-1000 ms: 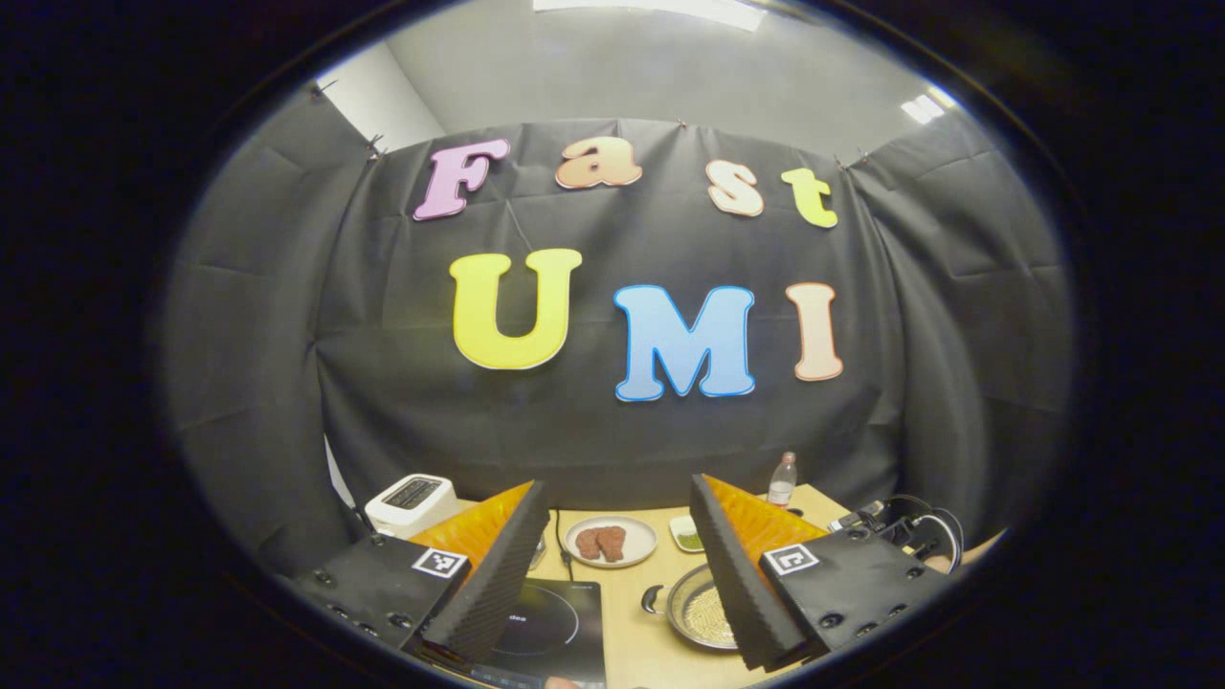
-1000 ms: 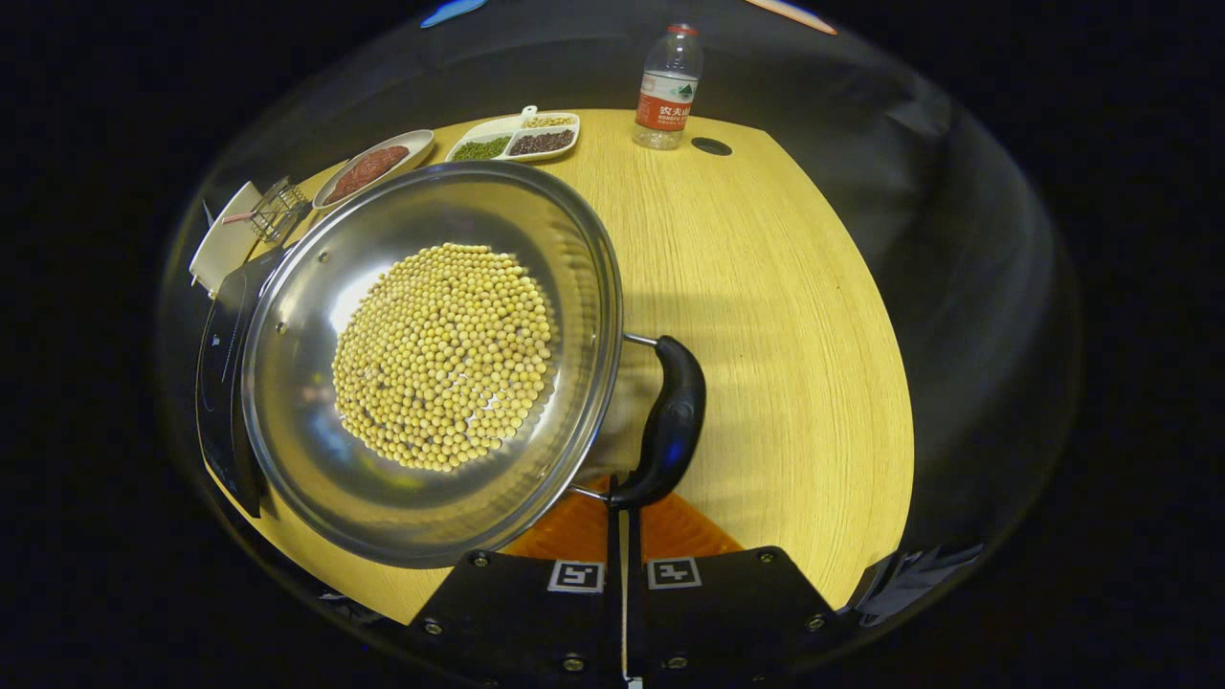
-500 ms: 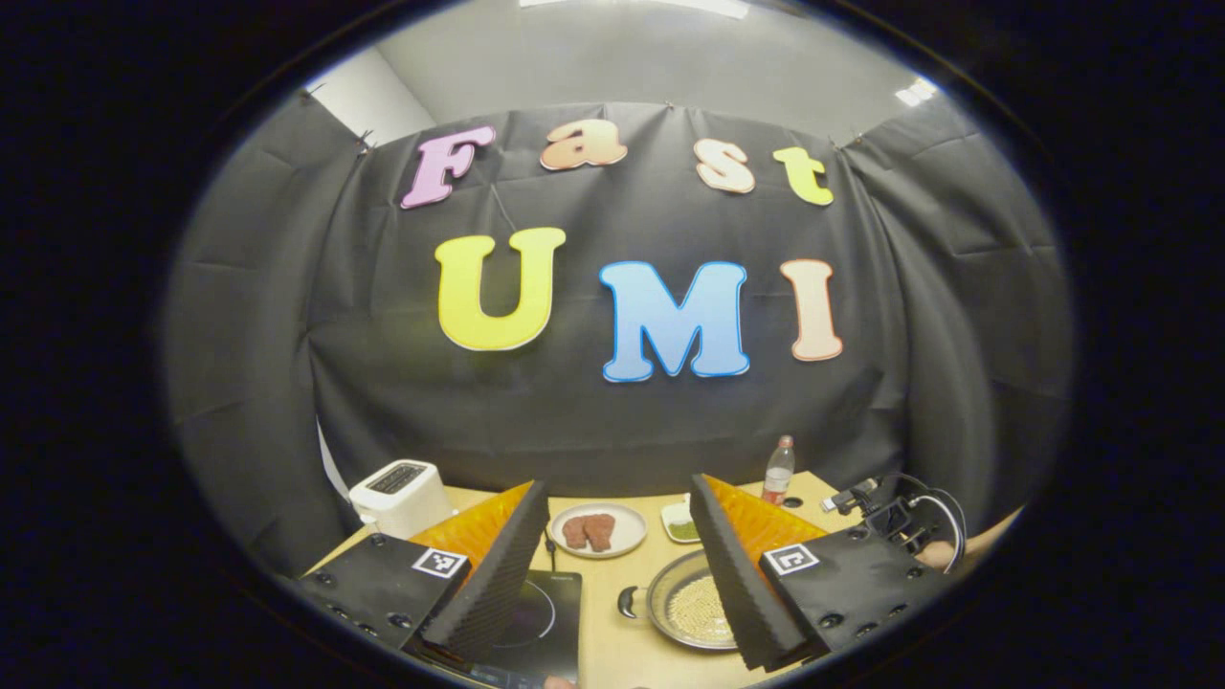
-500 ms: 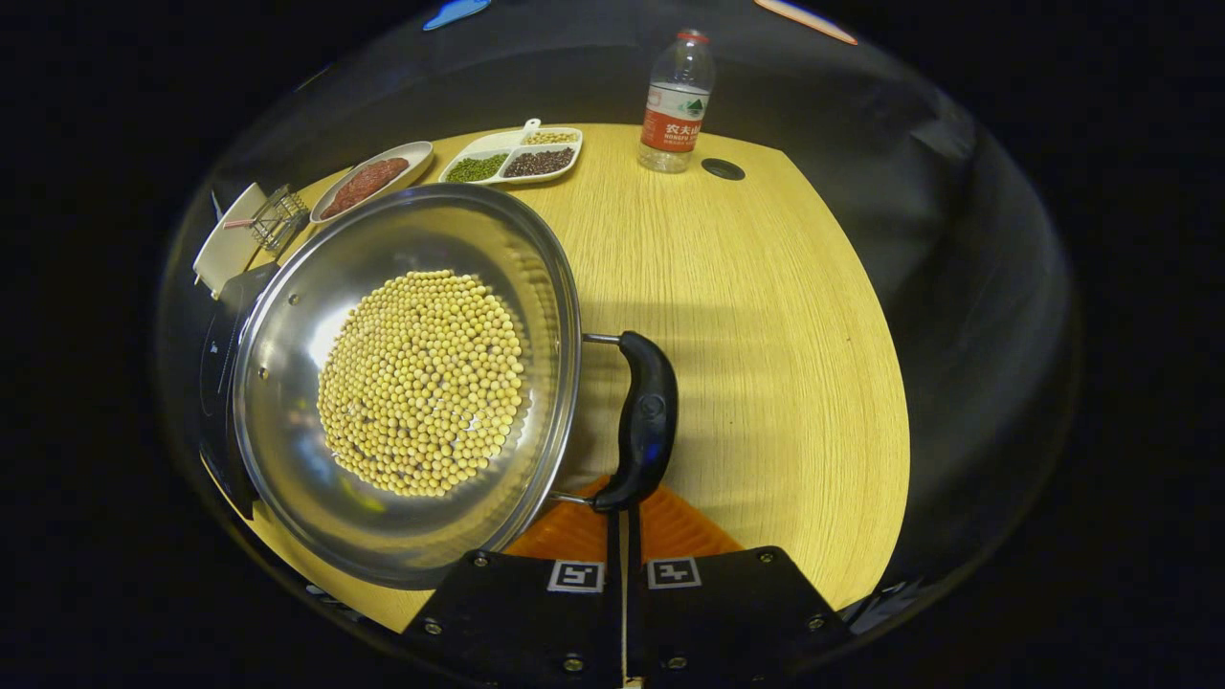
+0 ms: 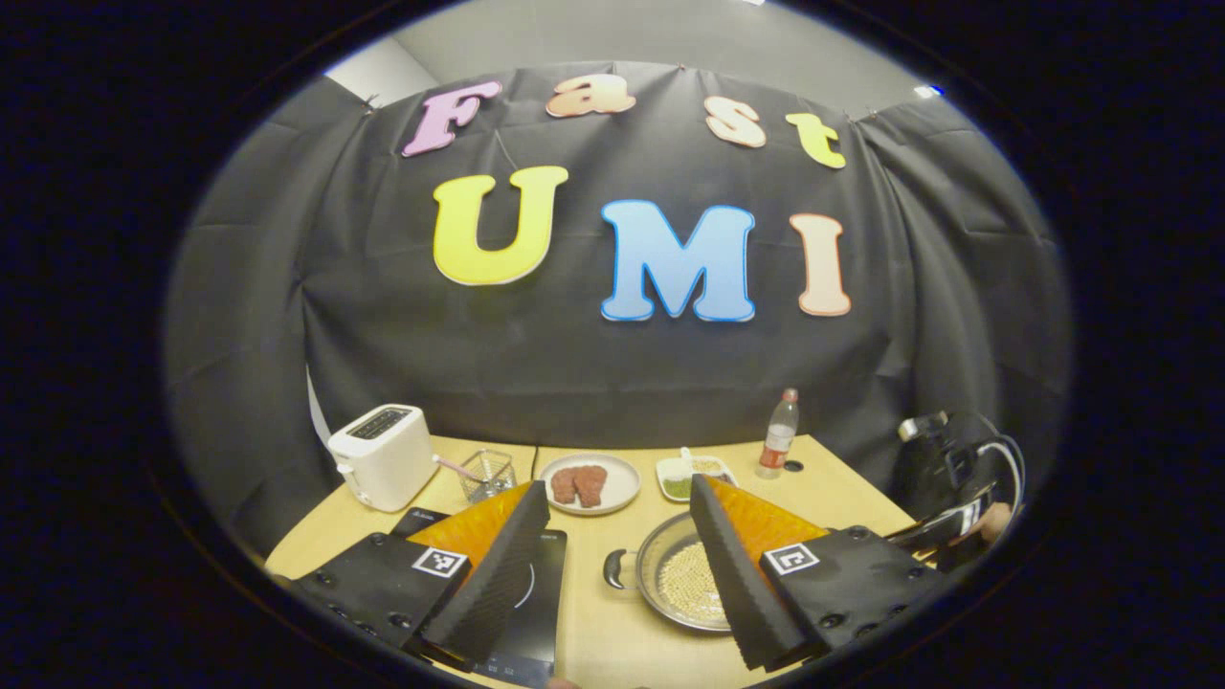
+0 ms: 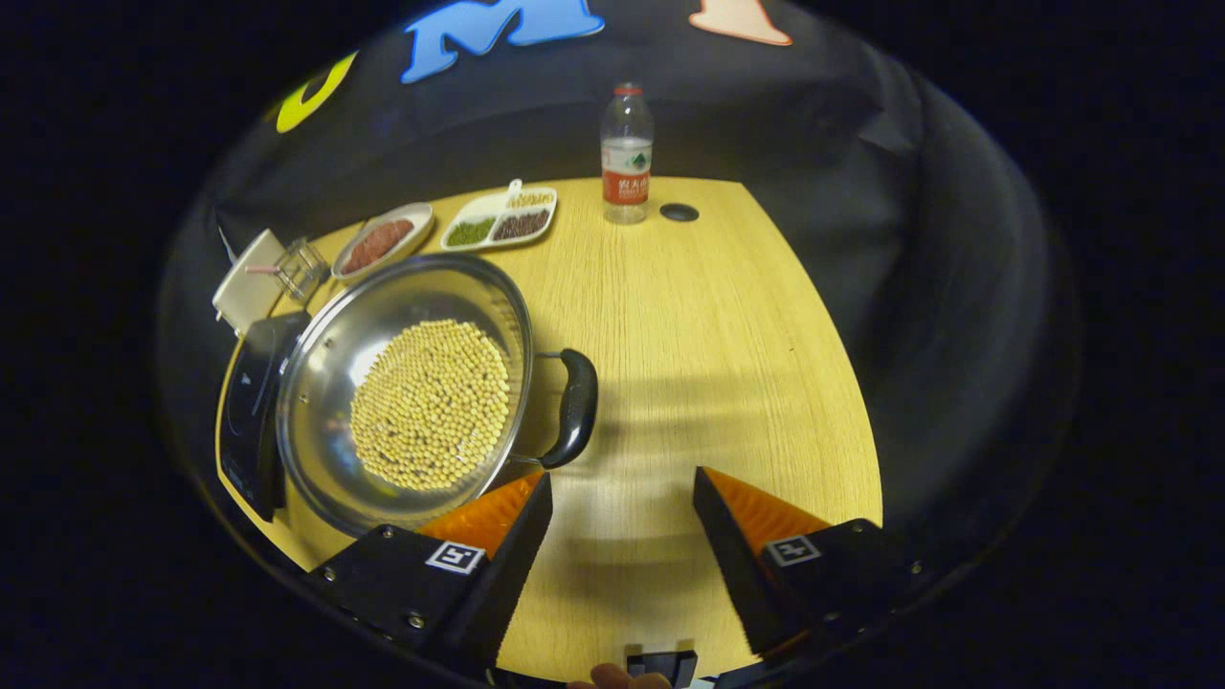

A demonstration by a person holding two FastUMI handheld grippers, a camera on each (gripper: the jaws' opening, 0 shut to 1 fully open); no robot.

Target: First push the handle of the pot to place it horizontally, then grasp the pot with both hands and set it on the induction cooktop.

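A steel pot (image 6: 316, 402) filled with yellow beans (image 6: 431, 402) rests on the wooden table (image 6: 689, 325), just right of the black induction cooktop (image 6: 251, 411). Its black right handle (image 6: 577, 407) sits a little ahead and left of my right gripper (image 6: 622, 478), which is open and touches nothing. In the left gripper view, the pot (image 5: 660, 560) shows its other black handle (image 5: 612, 569), which faces the cooktop (image 5: 541, 593). My left gripper (image 5: 617, 486) hangs open above the table with nothing between its fingers.
Along the back of the table stand a white toaster (image 5: 378, 469), a wire basket (image 5: 488, 474), a plate of meat (image 5: 589, 483), a divided dish of beans (image 6: 498, 218) and a water bottle (image 6: 627, 153). A hand (image 5: 992, 522) shows at the far right.
My right gripper has opened and drawn back from the pot's right handle, against which it was shut. The left gripper view has tilted down and shows more of the table.
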